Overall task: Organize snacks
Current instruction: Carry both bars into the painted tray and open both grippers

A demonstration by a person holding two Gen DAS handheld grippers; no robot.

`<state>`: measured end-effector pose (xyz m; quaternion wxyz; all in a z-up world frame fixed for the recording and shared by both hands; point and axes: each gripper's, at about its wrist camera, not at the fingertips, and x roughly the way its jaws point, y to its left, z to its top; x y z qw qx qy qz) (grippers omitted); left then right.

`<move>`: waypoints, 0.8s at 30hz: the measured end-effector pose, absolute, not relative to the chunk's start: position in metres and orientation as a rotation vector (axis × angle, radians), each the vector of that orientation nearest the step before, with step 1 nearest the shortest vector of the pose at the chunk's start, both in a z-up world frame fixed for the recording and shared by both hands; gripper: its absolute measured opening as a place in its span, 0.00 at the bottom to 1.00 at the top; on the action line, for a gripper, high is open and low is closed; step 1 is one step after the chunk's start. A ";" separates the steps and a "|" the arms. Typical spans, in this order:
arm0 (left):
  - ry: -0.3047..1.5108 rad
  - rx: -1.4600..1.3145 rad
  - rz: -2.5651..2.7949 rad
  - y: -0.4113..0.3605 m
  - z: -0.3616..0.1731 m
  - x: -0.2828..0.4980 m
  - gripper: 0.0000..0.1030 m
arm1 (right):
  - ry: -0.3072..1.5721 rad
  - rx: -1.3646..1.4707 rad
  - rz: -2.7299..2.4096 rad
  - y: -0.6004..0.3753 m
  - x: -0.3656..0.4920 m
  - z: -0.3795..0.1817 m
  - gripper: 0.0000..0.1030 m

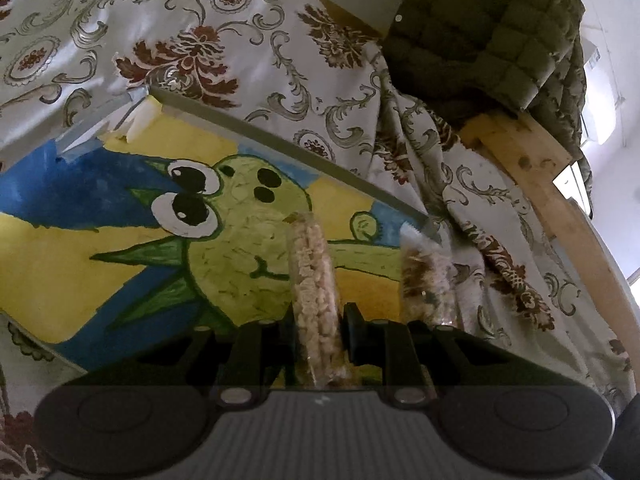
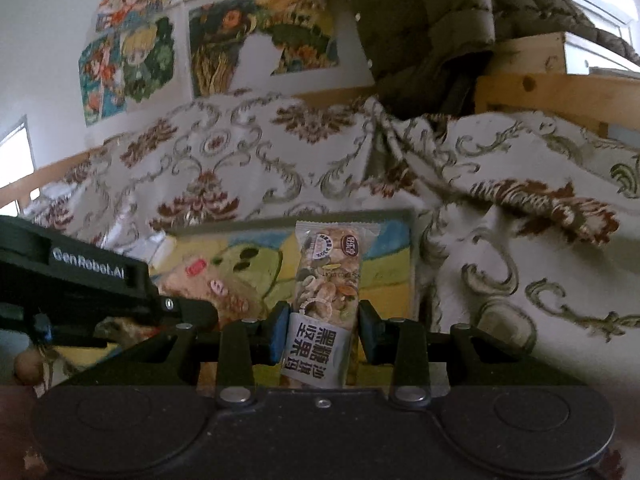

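Pinching lengthwise snack bars, both grippers' fingers point the puffed-rice bar (image 1: 314,300) and nut bar (image 2: 328,300) straight ahead.

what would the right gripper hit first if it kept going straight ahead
Likely the frog painting: the right gripper, shut on a nut snack bar, points at that board, with the floral cloth behind it. Depth is unclear; the bar's far end would touch first.

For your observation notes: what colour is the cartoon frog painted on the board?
Light green frog with darker green outlines, clearest in the left wrist view.
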<state>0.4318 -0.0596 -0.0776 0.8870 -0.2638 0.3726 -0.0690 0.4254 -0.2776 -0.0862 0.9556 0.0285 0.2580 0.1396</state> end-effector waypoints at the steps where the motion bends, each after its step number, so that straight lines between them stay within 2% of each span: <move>1: 0.779 -0.547 -0.141 -0.059 -0.077 0.431 0.25 | 0.529 0.051 0.282 -0.277 0.425 -0.088 0.37; 10: 0.833 -0.463 -0.042 -0.057 -0.077 0.433 0.50 | 0.542 0.052 0.283 -0.275 0.426 -0.092 0.38; 12: 0.850 -0.444 -0.025 -0.056 -0.077 0.433 0.61 | 0.539 0.051 0.285 -0.274 0.426 -0.092 0.41; 13: 0.844 -0.436 -0.017 -0.056 -0.076 0.431 0.71 | 0.538 0.050 0.283 -0.274 0.426 -0.092 0.42; 14: 0.834 -0.428 -0.010 -0.056 -0.075 0.429 0.78 | 0.537 0.050 0.284 -0.274 0.426 -0.092 0.45; 18: 0.800 -0.429 -0.001 -0.054 -0.069 0.418 0.84 | 0.516 0.056 0.265 -0.278 0.422 -0.086 0.57; 22: 0.740 -0.446 -0.004 -0.051 -0.055 0.399 0.94 | 0.484 0.067 0.245 -0.285 0.413 -0.072 0.73; 24: 0.701 -0.432 -0.004 -0.050 -0.046 0.387 0.97 | 0.467 0.079 0.238 -0.288 0.407 -0.063 0.82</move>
